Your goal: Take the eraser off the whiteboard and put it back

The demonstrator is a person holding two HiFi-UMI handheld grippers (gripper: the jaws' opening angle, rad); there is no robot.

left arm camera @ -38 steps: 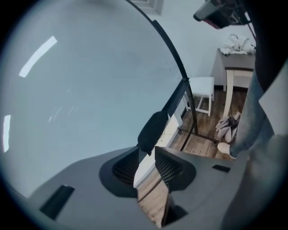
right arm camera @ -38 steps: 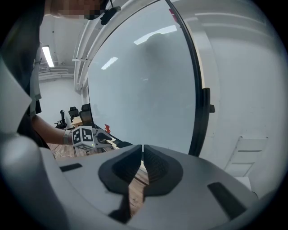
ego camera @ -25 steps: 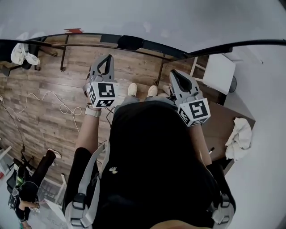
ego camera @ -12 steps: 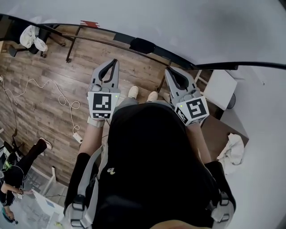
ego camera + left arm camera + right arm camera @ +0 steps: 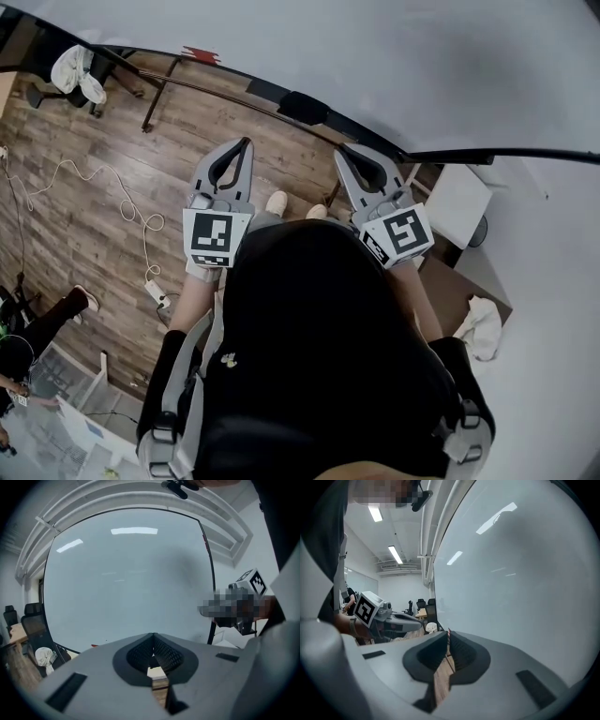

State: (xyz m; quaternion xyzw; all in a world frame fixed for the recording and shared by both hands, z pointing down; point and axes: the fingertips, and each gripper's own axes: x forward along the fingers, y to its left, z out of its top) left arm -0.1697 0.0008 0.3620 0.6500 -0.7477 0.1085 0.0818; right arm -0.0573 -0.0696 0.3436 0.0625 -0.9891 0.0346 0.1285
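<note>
The whiteboard (image 5: 375,66) fills the top of the head view, and its surface (image 5: 126,578) faces the left gripper view. A black oblong eraser (image 5: 302,107) sits on the board's lower edge. My left gripper (image 5: 246,143) is shut and empty, its tips a little below and left of the eraser. My right gripper (image 5: 341,151) is also shut and empty, just below and right of the eraser. Neither touches it. In the left gripper view the jaws (image 5: 152,635) meet in front of the board. In the right gripper view the jaws (image 5: 447,633) run alongside the board (image 5: 511,573).
A white side table (image 5: 459,202) and a brown table carrying a white cloth (image 5: 483,330) stand to the right. On the wood floor lie a cable and power strip (image 5: 156,292). A chair with a white cloth (image 5: 79,69) stands far left, and another person (image 5: 28,342) is at lower left.
Both grippers have risen and moved closer to the whiteboard's lower edge and the eraser. The left one has rolled so its marker cube faces up more squarely. Both stay shut.
</note>
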